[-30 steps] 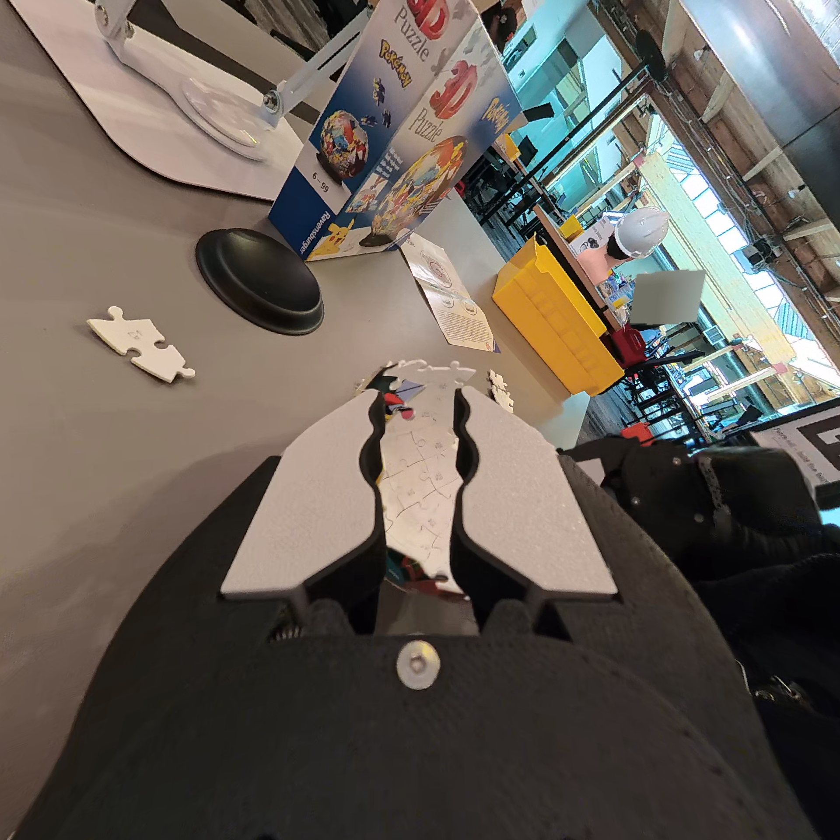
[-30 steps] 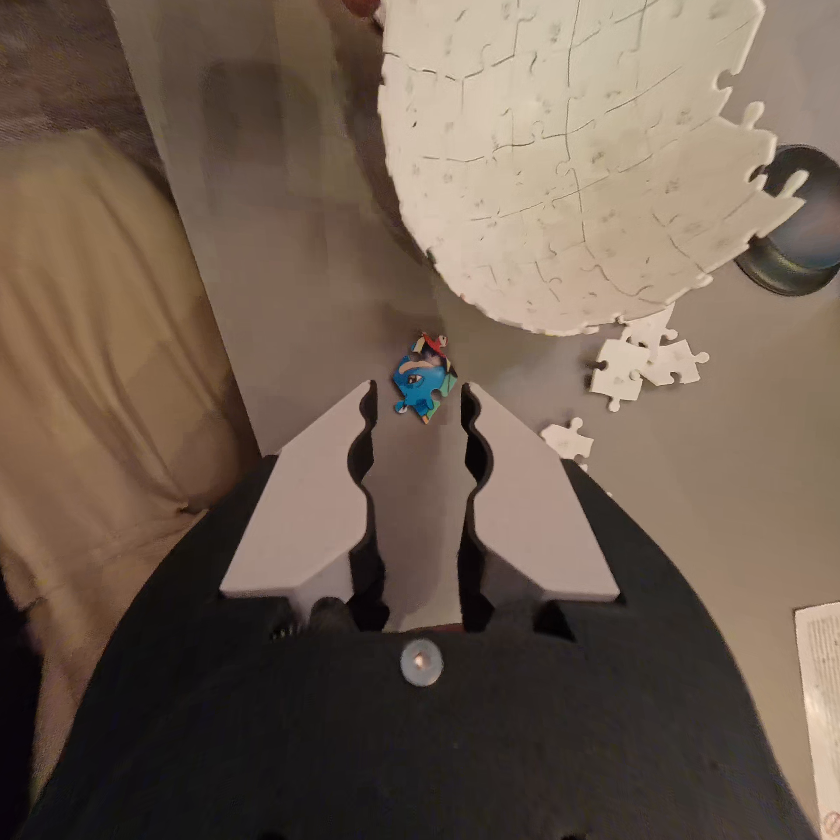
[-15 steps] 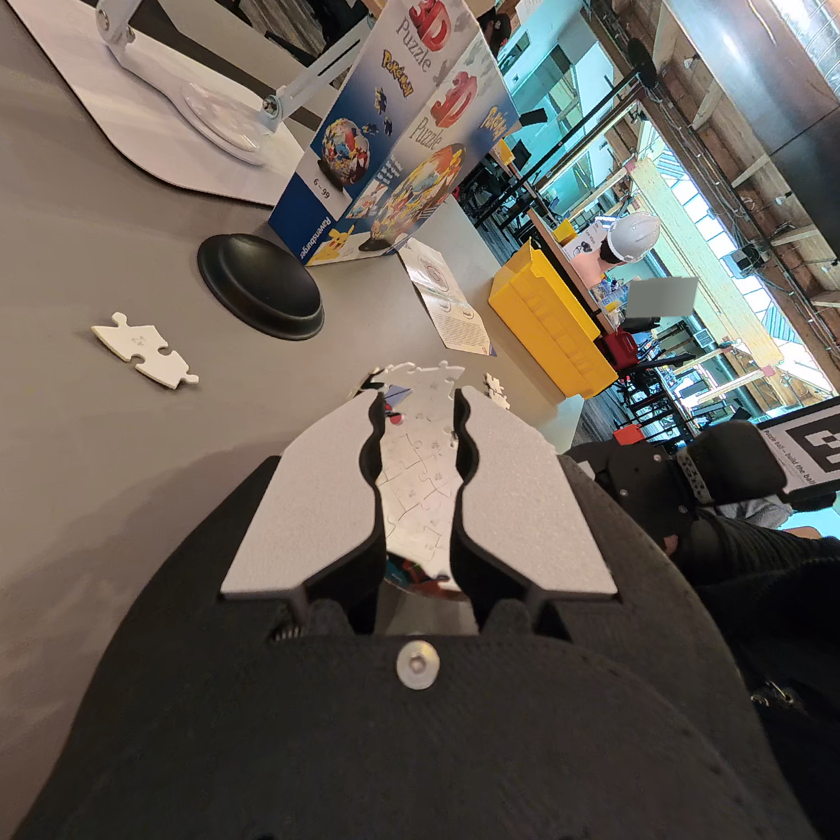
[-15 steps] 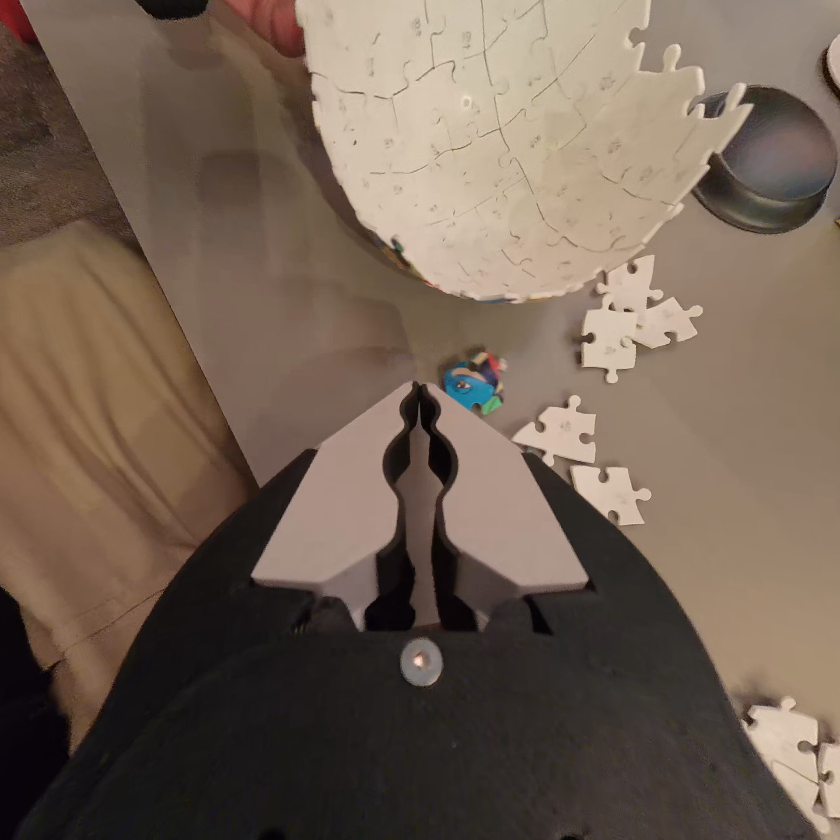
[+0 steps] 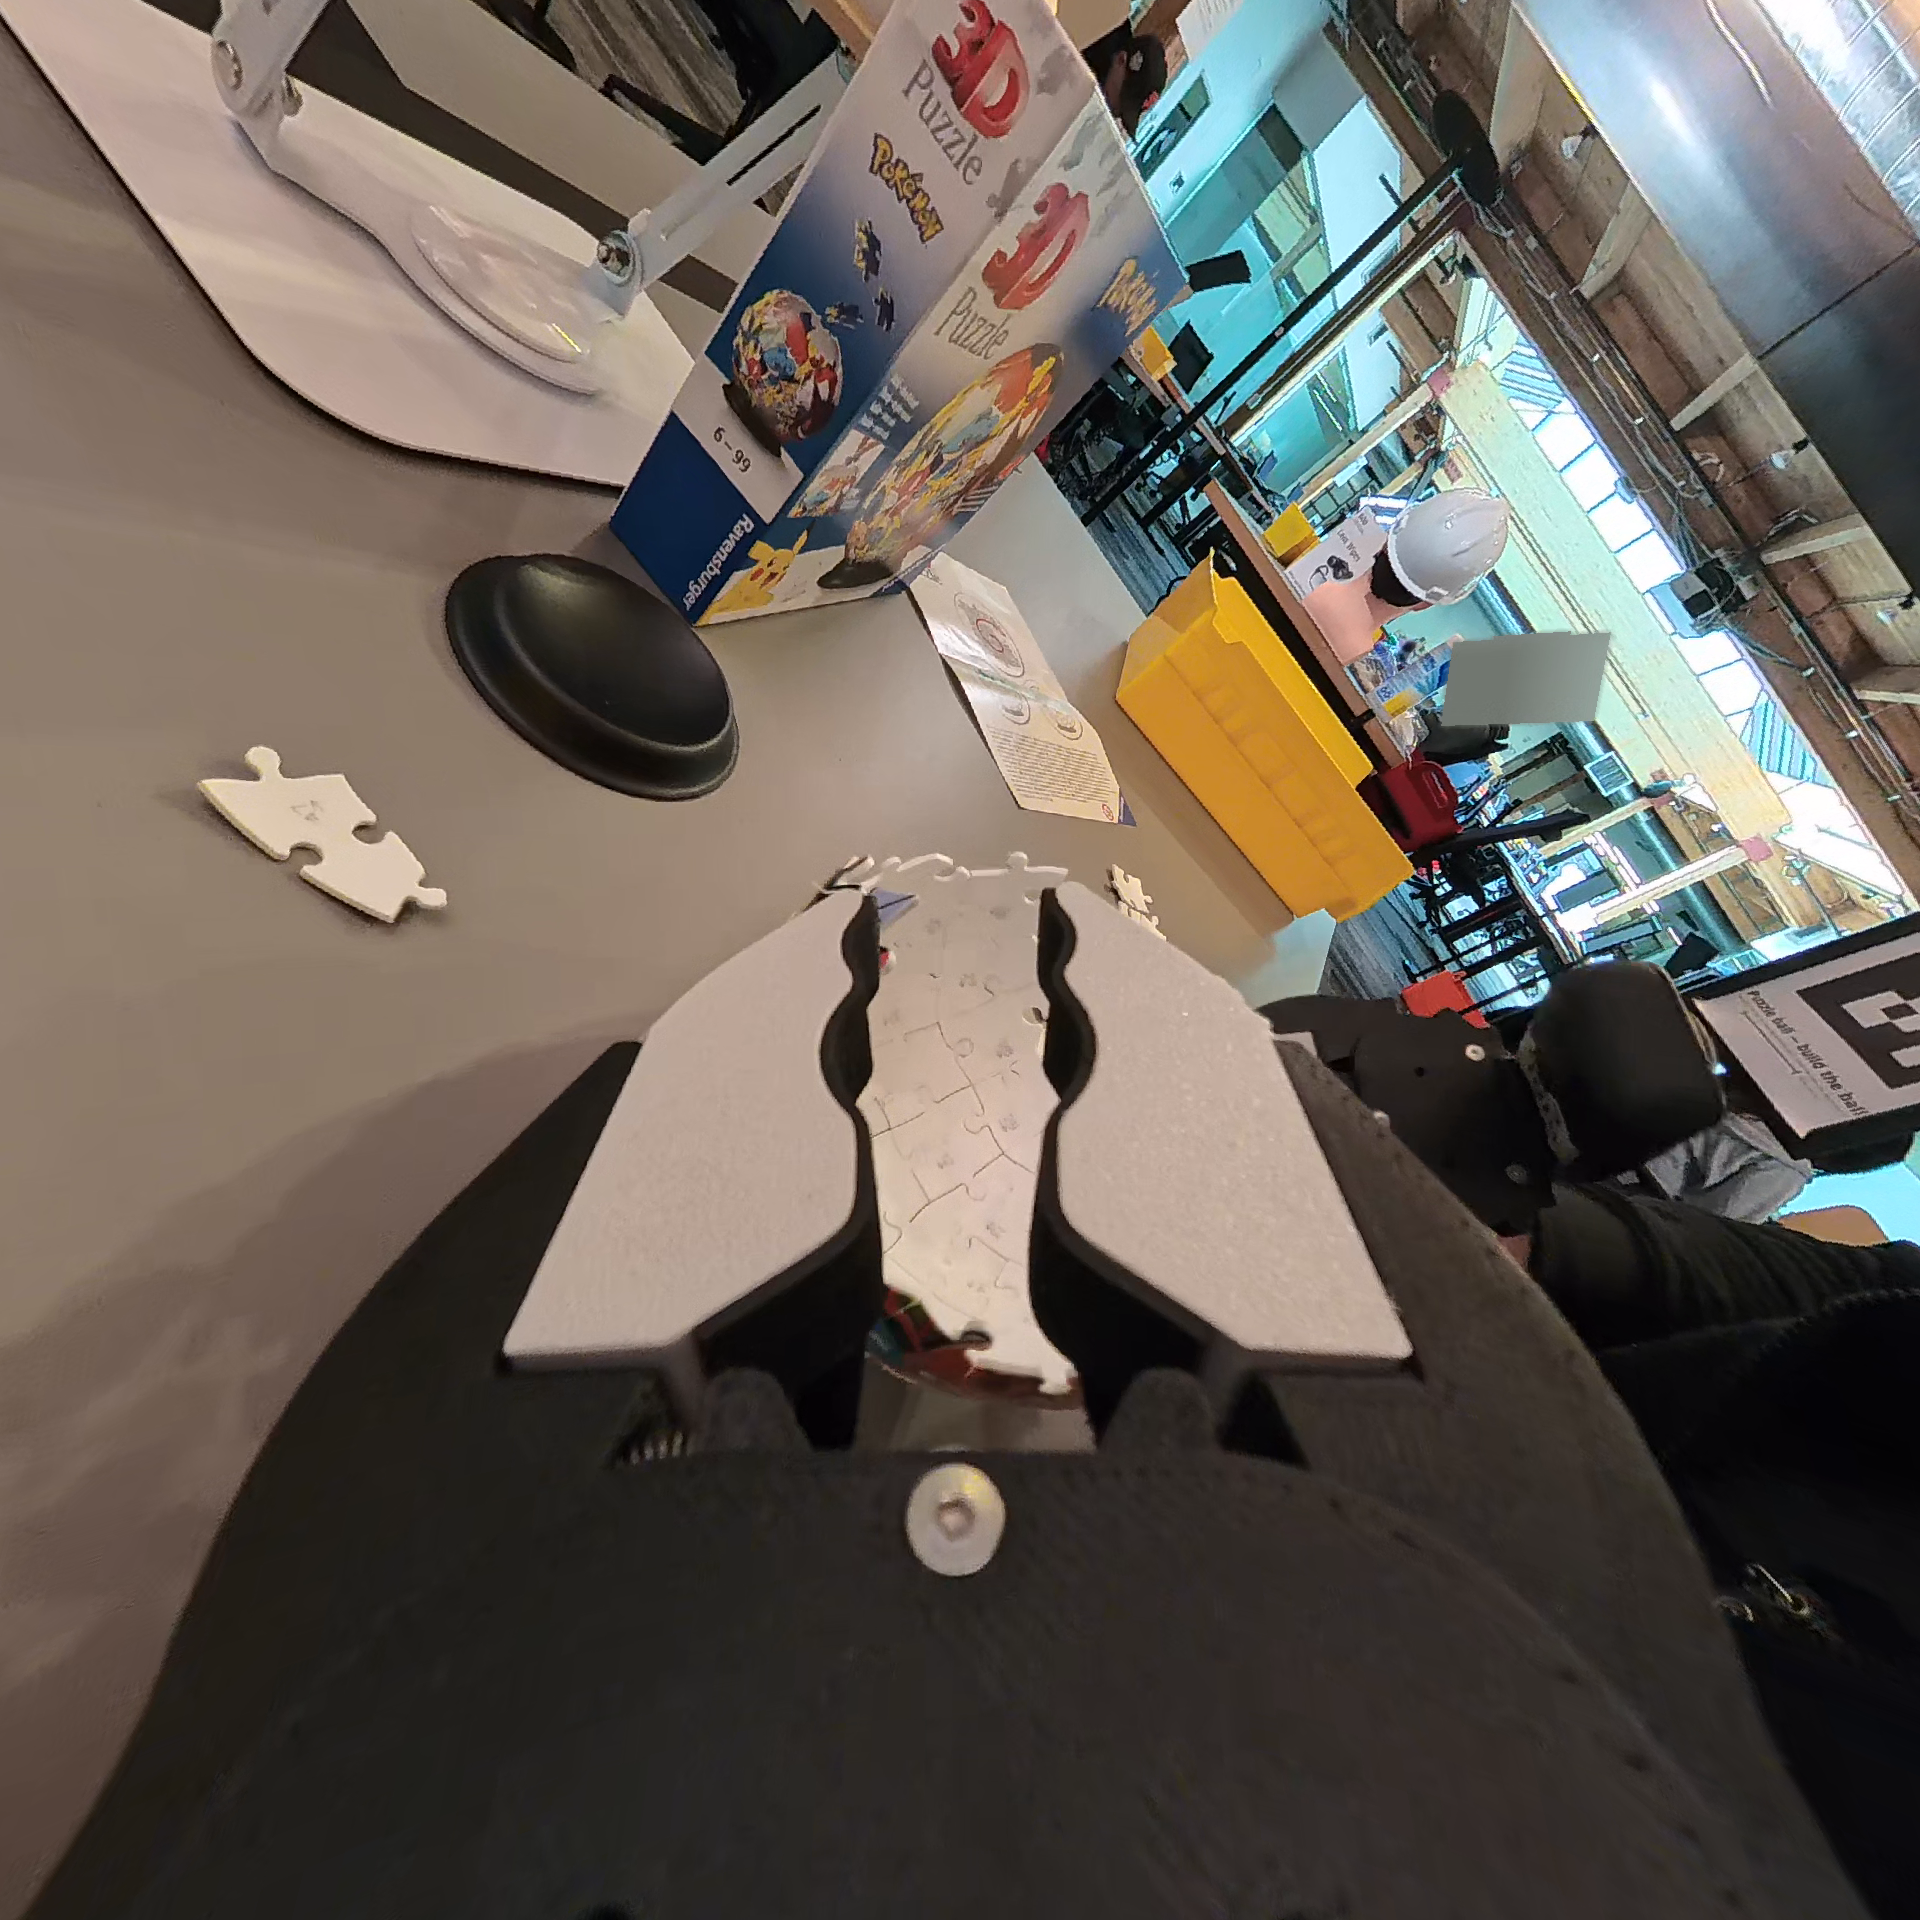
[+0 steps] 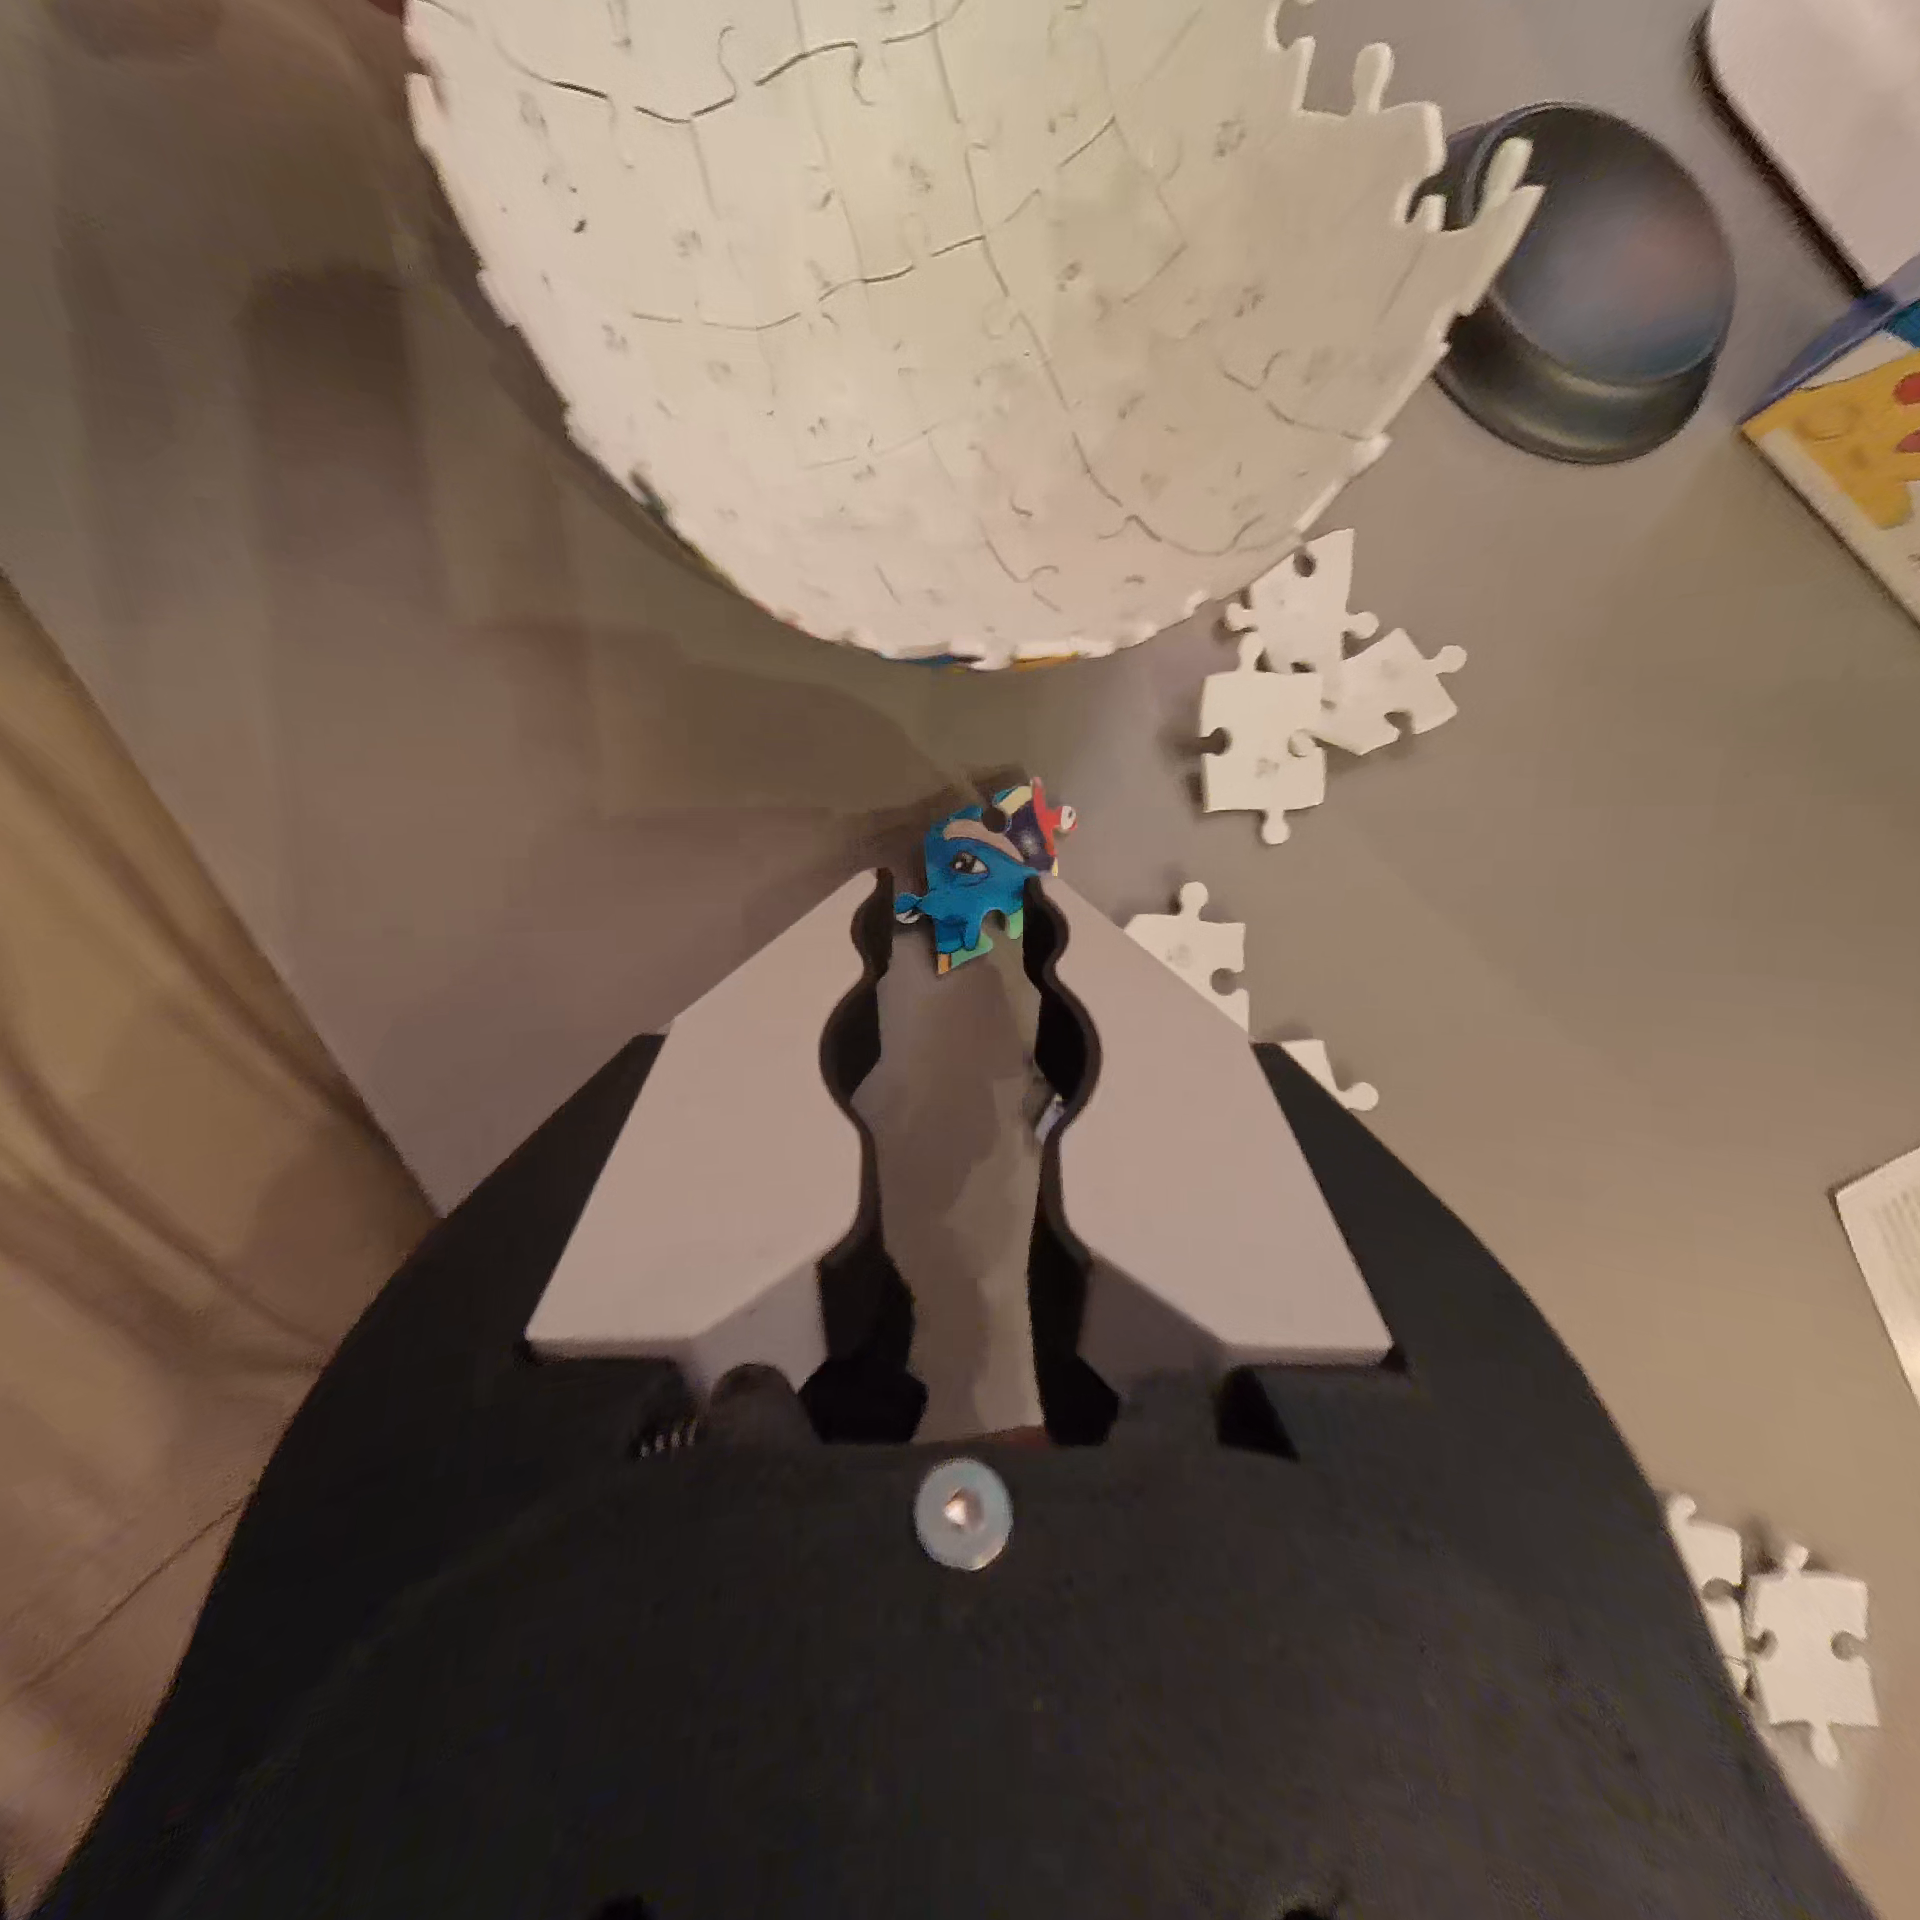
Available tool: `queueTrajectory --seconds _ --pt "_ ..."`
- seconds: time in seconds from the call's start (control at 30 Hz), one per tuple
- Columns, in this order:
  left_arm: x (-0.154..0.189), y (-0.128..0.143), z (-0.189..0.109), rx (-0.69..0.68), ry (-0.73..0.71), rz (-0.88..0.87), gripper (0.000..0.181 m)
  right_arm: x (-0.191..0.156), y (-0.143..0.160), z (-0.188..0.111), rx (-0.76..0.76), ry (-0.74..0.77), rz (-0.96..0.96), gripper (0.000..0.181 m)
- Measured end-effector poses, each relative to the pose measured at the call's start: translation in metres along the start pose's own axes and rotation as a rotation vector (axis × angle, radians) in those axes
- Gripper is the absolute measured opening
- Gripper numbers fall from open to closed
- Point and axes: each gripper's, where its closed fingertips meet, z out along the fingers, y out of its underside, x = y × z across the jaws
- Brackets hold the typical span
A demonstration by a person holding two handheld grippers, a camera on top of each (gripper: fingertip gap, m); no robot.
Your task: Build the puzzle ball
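The half-built puzzle ball (image 5: pixel 956 1132), a white-backed curved shell, is clamped edge-on between the fingers of my left gripper (image 5: pixel 951 914), above the grey table. In the right wrist view the shell (image 6: pixel 935 312) hangs over the table with its white inside showing. My right gripper (image 6: pixel 958 888) is low over the table. Its jaws stand a little apart and both tips touch a blue coloured puzzle piece (image 6: pixel 971 883). The piece lies just below the shell's rim.
Loose white pieces lie right of the coloured one (image 6: pixel 1262 748), near the right edge (image 6: pixel 1808 1642), and as a joined pair (image 5: pixel 322 831). Behind stand the black ball stand (image 5: pixel 592 675), puzzle box (image 5: pixel 883 364), leaflet (image 5: pixel 1023 707) and yellow bin (image 5: pixel 1247 748). The table edge (image 6: pixel 343 935) runs at left. Across from one pair of fingers to the other is roughly 15 centimeters.
My right gripper closed empty behind the coloured piece, then shifted sideways and reopened, so its tips now bracket the piece. The left gripper has kept hold of the shell with little movement.
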Motion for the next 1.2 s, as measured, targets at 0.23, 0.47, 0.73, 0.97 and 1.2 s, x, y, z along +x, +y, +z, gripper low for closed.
queueTrajectory --seconds 0.23,0.47,0.73,0.97,1.2 --pt "-0.002 -0.004 -0.003 0.012 0.001 -0.006 0.029 0.004 -0.004 -0.005 0.063 -0.094 0.149 0.009" --pt "-0.002 -0.005 -0.002 0.014 0.007 -0.008 0.029 0.014 -0.004 -0.017 0.106 -0.200 0.270 0.000" --pt "-0.004 -0.008 0.001 0.012 0.008 -0.010 0.029 0.048 -0.009 0.002 -0.004 -0.038 -0.028 0.035" --pt "-0.006 -0.010 -0.002 0.024 0.005 -0.020 0.029 0.052 -0.007 0.017 -0.002 -0.019 -0.068 0.020" --pt "-0.008 -0.012 -0.003 0.029 0.002 -0.023 0.029 0.058 -0.016 0.013 0.046 -0.075 0.000 0.007"
